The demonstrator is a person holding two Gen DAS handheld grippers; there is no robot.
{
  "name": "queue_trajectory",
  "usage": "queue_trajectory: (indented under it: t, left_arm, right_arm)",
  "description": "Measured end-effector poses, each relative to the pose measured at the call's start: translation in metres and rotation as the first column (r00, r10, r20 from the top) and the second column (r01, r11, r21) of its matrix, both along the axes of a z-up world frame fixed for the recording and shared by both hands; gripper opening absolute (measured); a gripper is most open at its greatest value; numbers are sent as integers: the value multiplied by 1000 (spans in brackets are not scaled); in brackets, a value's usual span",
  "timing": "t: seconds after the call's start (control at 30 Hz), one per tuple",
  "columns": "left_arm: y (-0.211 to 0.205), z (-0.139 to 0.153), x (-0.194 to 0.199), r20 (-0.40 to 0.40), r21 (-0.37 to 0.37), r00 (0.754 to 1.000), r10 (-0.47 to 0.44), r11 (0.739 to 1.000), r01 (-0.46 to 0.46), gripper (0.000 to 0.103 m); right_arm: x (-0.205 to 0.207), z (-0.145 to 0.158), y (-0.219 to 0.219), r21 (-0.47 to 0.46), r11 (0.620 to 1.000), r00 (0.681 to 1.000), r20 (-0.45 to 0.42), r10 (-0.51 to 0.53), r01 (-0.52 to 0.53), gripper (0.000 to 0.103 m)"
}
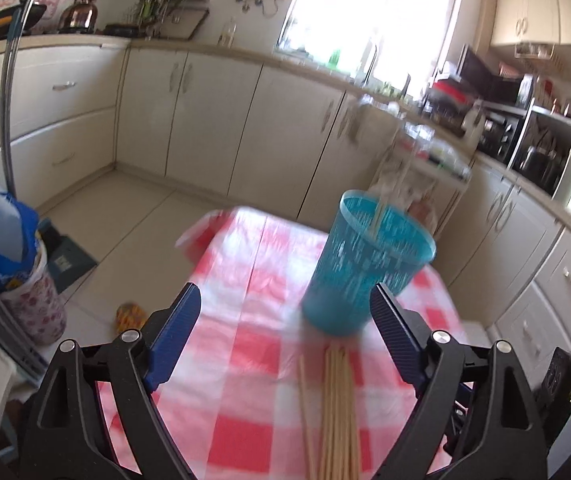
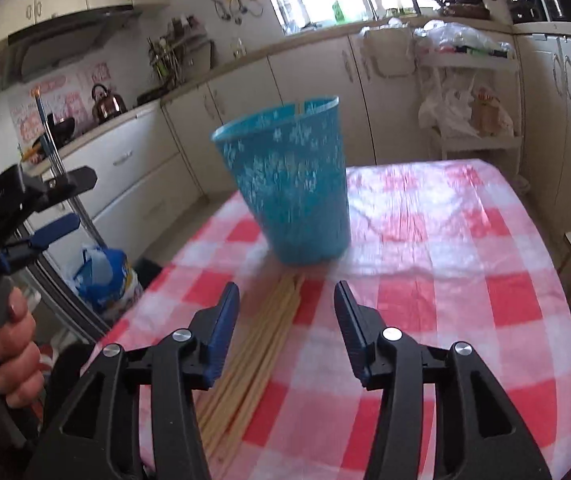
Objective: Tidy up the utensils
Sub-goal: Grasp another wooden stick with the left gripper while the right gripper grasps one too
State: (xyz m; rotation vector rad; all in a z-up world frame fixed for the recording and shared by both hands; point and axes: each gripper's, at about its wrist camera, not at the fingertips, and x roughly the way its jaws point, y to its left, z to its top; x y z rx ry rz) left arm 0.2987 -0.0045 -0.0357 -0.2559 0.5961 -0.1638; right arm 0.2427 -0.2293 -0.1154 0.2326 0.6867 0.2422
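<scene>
Two grippers, left [image 1: 285,300] and right [image 2: 286,294], are gaping empty over chopsticks [image 1: 337,408]; only the right view is showing a hand [image 2: 13,360].

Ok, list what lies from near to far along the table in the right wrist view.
Right gripper → bundle of chopsticks → blue cup → far edge of the checked tablecloth → white cabinets.
</scene>
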Motion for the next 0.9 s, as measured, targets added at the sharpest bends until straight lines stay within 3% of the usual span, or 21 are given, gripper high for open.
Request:
queue_trajectory:
  t: [0.13, 0.27, 0.33, 0.43, 0.73, 0.77, 0.9]
  left_arm:
    - [-6, -24, -3, -92, 76, 996, -19, 997, 26, 83]
    - [-7, -47, 2, -177, 128, 984, -23, 991, 47, 83]
    - [-6, -52, 2, -195, 136, 981, -16, 990, 43, 83]
    - [-2, -58, 2, -207, 144, 978, -4, 989, 35, 83]
    - [-8, -67, 2, -234, 166, 972, -24, 984, 65, 83]
    - [-12, -69, 2, -237, 173, 971, -33, 982, 75, 83]
    - [-28, -75, 7, -251, 211, 966, -66, 970, 121, 82]
  right_arm:
    - [-3, -28, 10, -71, 997, 993, -116, -2, -6, 49]
    - [6, -38, 20, -123, 992, 988, -153, 10, -29, 49]
    - [11, -41, 25, -150, 988, 985, -171, 12, -38, 49]
    - [18, -48, 32, -173, 983, 981, -195, 19, -54, 39]
    - [22, -52, 39, -211, 974, 976, -217, 31, -78, 38]
    - [23, -52, 40, -218, 973, 975, -218, 34, -83, 36]
    - [21, -51, 38, -245, 964, 973, -228, 43, -100, 15]
